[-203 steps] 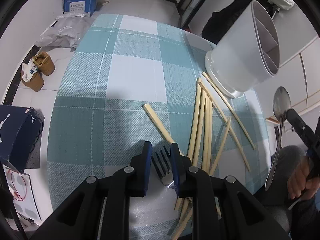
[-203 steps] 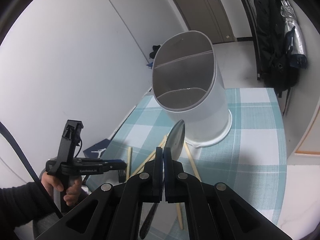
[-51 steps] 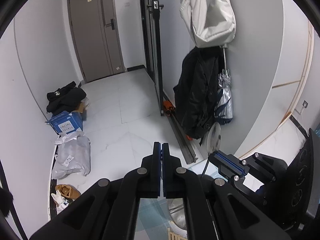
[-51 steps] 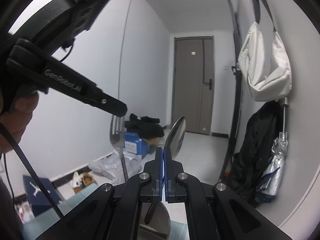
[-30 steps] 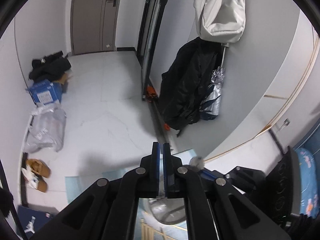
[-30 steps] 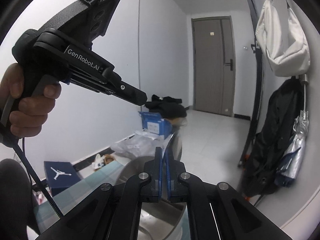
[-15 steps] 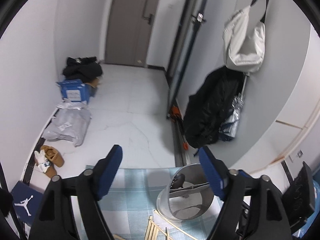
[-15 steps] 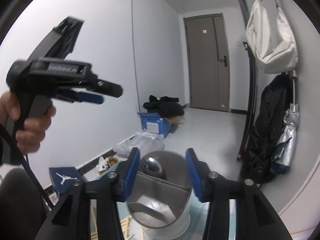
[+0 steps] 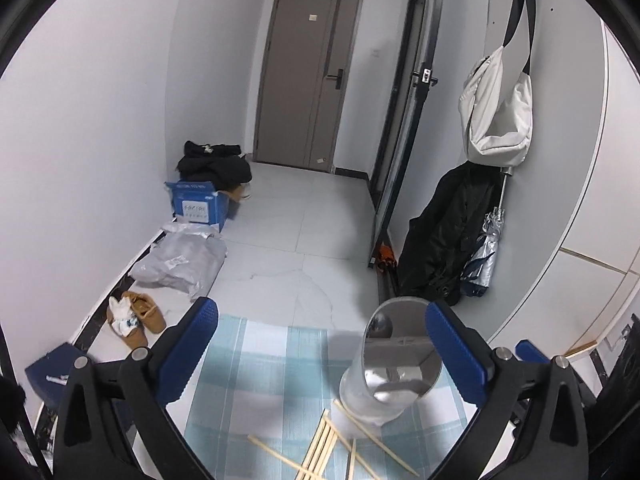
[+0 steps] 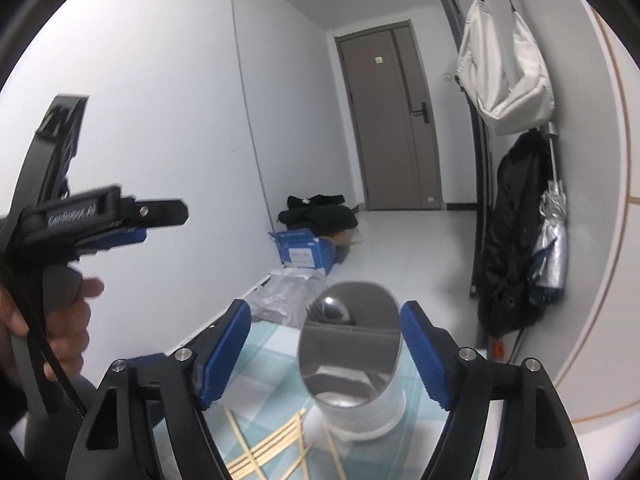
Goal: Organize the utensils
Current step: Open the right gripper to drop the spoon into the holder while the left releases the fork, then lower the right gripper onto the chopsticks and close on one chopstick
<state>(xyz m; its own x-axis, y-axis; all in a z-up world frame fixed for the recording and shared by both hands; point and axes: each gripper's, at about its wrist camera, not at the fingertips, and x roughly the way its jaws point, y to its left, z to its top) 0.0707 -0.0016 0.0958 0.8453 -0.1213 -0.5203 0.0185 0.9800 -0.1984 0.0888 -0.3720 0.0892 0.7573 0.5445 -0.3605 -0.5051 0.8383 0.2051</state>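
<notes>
Checked blue-and-white cloth is covering the surface [image 9: 256, 364], carrying a divided white utensil holder [image 10: 362, 408] with a spoon [image 10: 332, 308] inside and scattered chopsticks [image 9: 320, 450]. Both the left gripper [image 9: 322, 350] and the right gripper [image 10: 325, 354] are opening wider, gripping nothing.

Blue box [image 9: 199, 206], brown shoes [image 9: 138, 318] — white bag [image 9: 498, 114] hanging.

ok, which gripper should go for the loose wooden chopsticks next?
Probably left: the left gripper, jaws opening and empty, has the wooden chopsticks below its fingers. The right gripper faces the white holder.
</notes>
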